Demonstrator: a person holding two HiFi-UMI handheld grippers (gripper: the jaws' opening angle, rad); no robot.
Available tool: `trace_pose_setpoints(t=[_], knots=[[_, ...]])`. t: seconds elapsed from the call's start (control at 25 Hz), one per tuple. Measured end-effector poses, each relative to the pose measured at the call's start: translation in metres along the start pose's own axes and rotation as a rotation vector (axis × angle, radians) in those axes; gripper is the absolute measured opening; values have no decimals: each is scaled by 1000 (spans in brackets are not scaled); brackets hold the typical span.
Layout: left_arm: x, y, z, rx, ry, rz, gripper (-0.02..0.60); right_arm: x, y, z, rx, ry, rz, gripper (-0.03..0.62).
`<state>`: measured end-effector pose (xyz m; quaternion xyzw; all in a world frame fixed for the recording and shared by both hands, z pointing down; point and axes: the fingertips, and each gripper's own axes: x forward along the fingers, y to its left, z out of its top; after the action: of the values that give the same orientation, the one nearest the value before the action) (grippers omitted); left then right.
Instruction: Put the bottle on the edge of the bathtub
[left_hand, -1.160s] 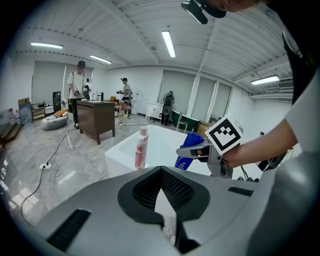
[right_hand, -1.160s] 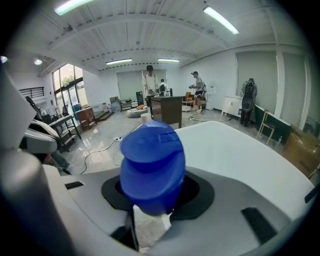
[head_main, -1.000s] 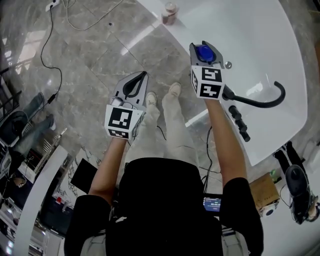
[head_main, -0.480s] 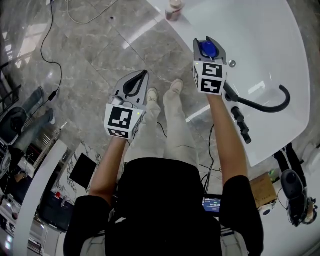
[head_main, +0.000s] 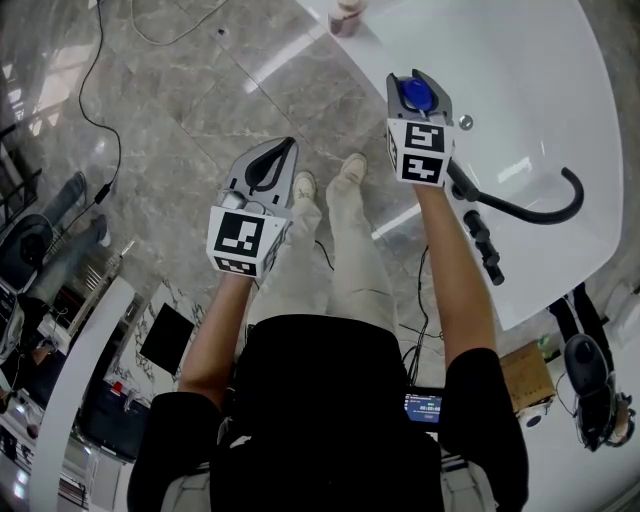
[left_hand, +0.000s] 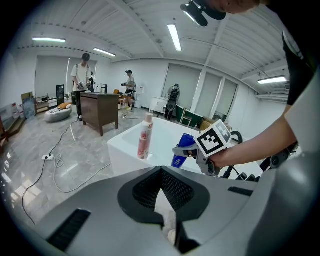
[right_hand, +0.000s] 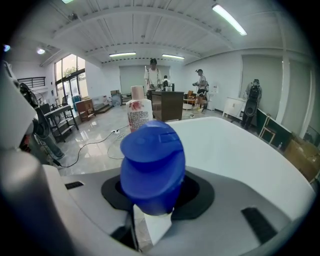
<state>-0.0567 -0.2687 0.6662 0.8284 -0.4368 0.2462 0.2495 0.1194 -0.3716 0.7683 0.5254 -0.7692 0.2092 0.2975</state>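
My right gripper (head_main: 416, 84) is shut on a blue bottle (head_main: 411, 96) with a blue flip cap (right_hand: 152, 162), held upright over the white bathtub (head_main: 530, 80) near its near rim. In the left gripper view the same blue bottle (left_hand: 182, 153) hangs in front of the tub's wall. My left gripper (head_main: 288, 150) is over the marble floor to the left of the tub, its jaws together with nothing between them.
A pink bottle (head_main: 347, 15) stands on the tub's far corner edge. A black hose and handle (head_main: 520, 205) lie across the tub's right rim. Cables (head_main: 110, 100) trail over the floor. My feet (head_main: 325, 185) are beside the tub. People and a brown desk (left_hand: 100, 110) are far back.
My right gripper has shifted a little forward over the tub with the blue bottle still in it. The left gripper has stayed where it was.
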Motion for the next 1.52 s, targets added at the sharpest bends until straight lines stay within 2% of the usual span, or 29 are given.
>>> trace_pose_setpoints(t=[0.44, 0.8, 1.0, 1.28, 1.52], knots=[[3, -3, 4, -21, -2, -7, 9, 0, 1, 7, -12, -28, -8, 158], [-3, -5, 11, -21, -12, -25, 9, -14, 0, 20, 8, -69, -1, 198], [-10, -9, 22, -20, -34, -35, 9, -36, 3, 35, 15, -98, 2, 199], [-33, -14, 53, 20, -96, -45, 9, -84, 8, 62, 64, -152, -10, 198], [-59, -23, 85, 55, -156, -52, 9, -134, 18, 82, 64, -191, -43, 160]])
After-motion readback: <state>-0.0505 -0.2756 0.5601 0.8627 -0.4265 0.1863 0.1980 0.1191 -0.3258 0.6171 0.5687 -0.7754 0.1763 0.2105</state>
